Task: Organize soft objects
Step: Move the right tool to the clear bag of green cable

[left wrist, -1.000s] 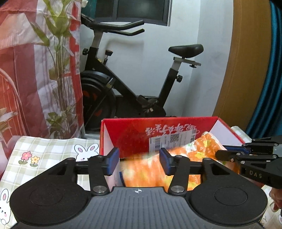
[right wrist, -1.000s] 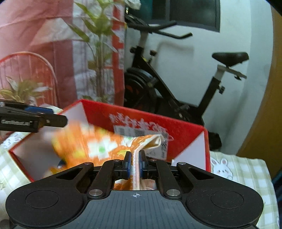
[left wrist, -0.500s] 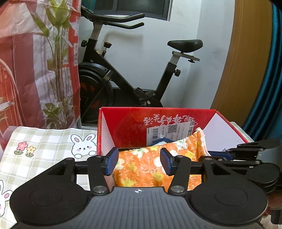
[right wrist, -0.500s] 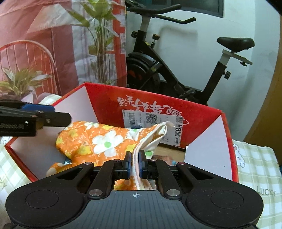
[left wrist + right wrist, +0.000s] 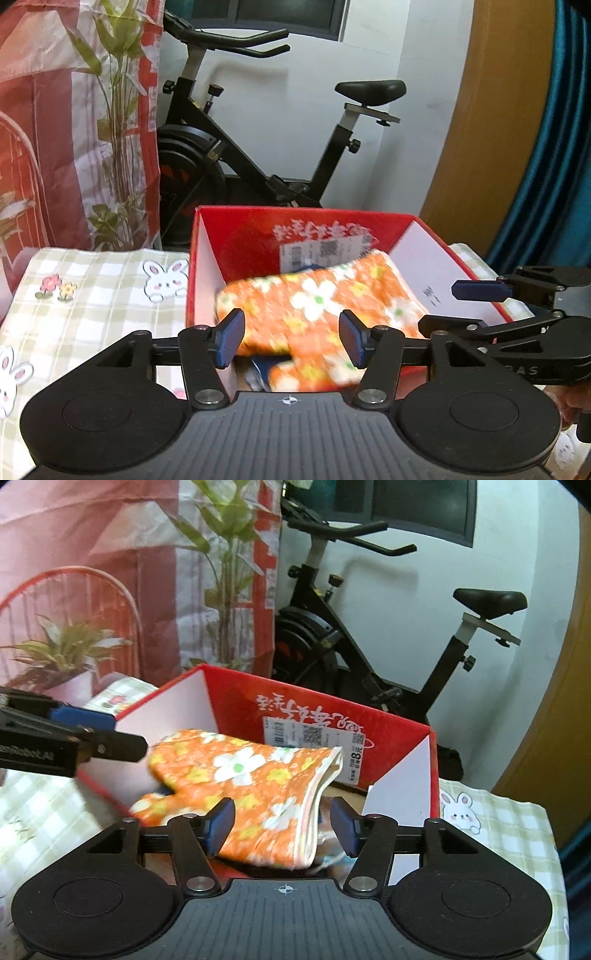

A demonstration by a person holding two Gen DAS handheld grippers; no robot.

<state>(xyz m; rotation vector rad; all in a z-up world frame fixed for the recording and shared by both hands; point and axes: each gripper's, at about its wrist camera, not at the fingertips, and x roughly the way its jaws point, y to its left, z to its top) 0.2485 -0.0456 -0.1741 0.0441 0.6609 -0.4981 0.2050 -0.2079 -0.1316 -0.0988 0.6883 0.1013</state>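
Orange flowered oven mitt (image 5: 240,775) is lying inside the red box (image 5: 295,705), while the right tool (image 5: 282,827) and left tool (image 5: 291,341) are both spreading, pinching nothing, just above its near rim.

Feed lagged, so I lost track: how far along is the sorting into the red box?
Done: the orange floral oven mitt lies inside the red box. In hand: nothing; the right gripper is opening, clear of the mitt, and the left gripper is opening too. Left: no other loose soft item shows.
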